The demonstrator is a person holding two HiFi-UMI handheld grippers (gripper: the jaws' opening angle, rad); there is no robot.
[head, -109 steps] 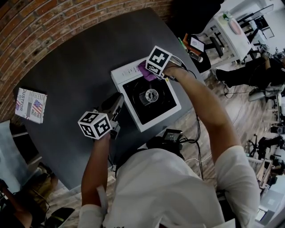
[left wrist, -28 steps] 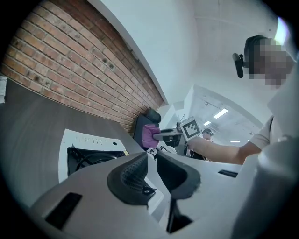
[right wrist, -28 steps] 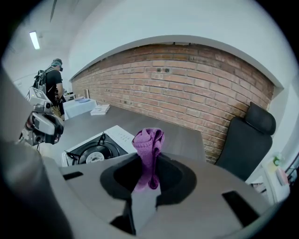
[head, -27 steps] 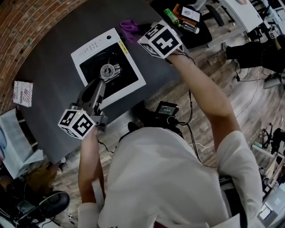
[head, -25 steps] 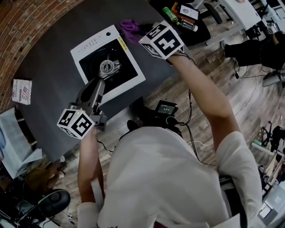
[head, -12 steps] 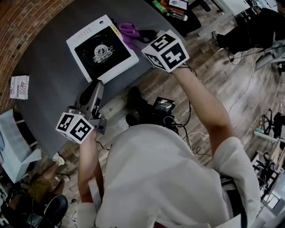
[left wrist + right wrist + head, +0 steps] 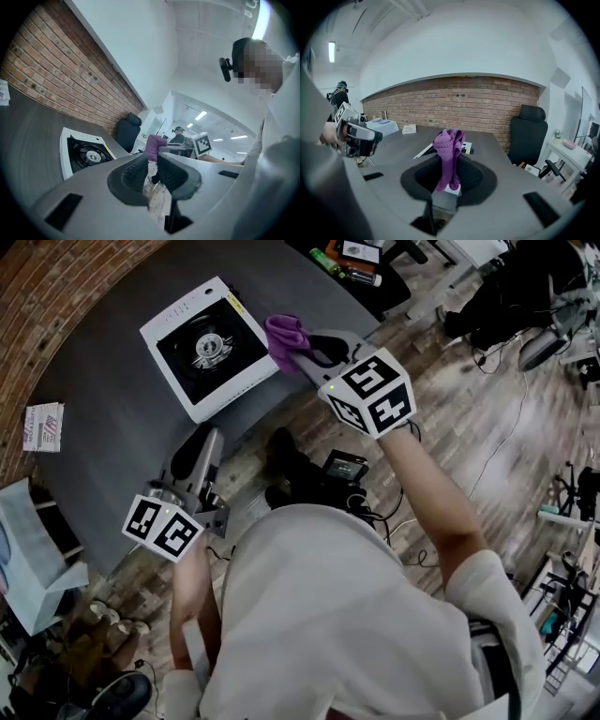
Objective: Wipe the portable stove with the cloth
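The white portable stove (image 7: 202, 343) with its black top sits on the dark grey table (image 7: 94, 381). My right gripper (image 7: 300, 346) is shut on the purple cloth (image 7: 285, 334) and holds it in the air off the stove's right side, over the table edge. In the right gripper view the cloth (image 7: 449, 150) stands bunched up between the jaws, hiding most of the stove (image 7: 425, 150). My left gripper (image 7: 208, 439) hangs near the table's front edge, apart from the stove, its jaws shut on nothing. The left gripper view shows the stove (image 7: 84, 152) ahead at the left and the cloth (image 7: 155, 145) beyond.
A printed booklet (image 7: 44, 426) lies at the table's left end by the brick wall (image 7: 56, 287). A black device with cables (image 7: 342, 468) sits on the wood floor below. Bottles and small items (image 7: 347, 257) lie at the top. A black office chair (image 7: 532, 133) stands at the right.
My right gripper has lifted the cloth off the table beside the stove and pulled back past the table edge. The left gripper has drawn away from the stove toward the front edge.
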